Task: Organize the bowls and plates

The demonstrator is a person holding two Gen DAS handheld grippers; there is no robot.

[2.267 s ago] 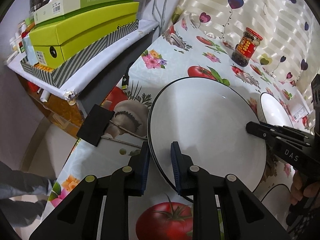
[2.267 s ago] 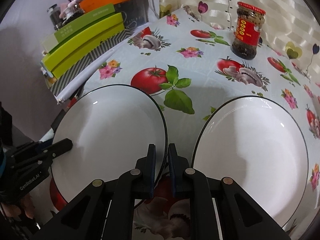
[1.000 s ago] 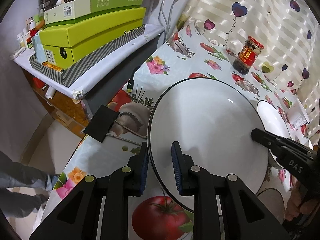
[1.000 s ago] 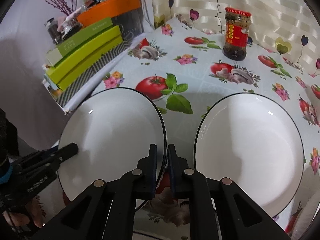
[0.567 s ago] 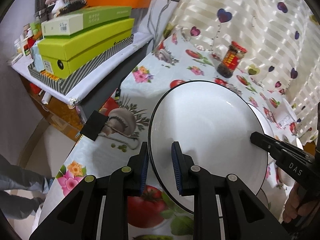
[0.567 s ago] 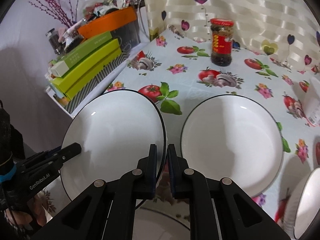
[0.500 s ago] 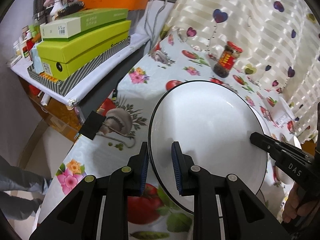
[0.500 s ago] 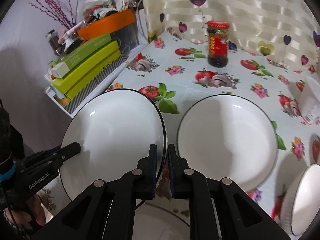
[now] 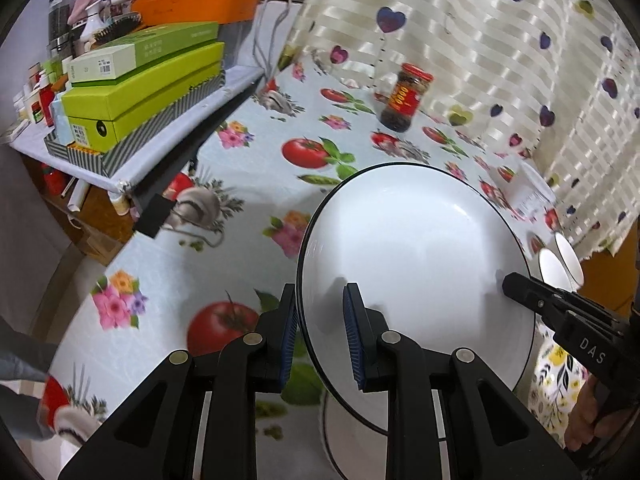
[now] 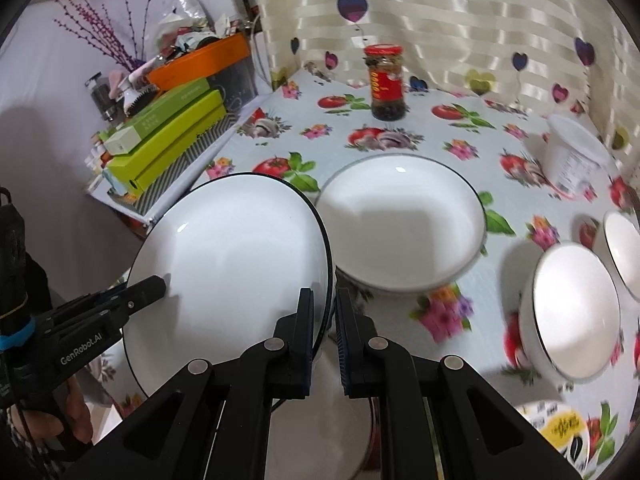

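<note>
The left gripper point(image 9: 320, 334) is clamped on the near-left rim of the white plate point(image 9: 416, 264), which is in the air at the frame centre. At the right edge, the right gripper point(image 10: 323, 322) grips the opposite rim. A second plate point(image 10: 400, 232) lies on the tablecloth point(image 10: 432, 132) upper right.

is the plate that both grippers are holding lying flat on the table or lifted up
Lifted and tilted. The plate hangs above the tablecloth, left gripper and right gripper clamping opposite rims.

Heart-print striped curtain point(image 10: 460, 20) behind table point(image 10: 420, 136)
</note>
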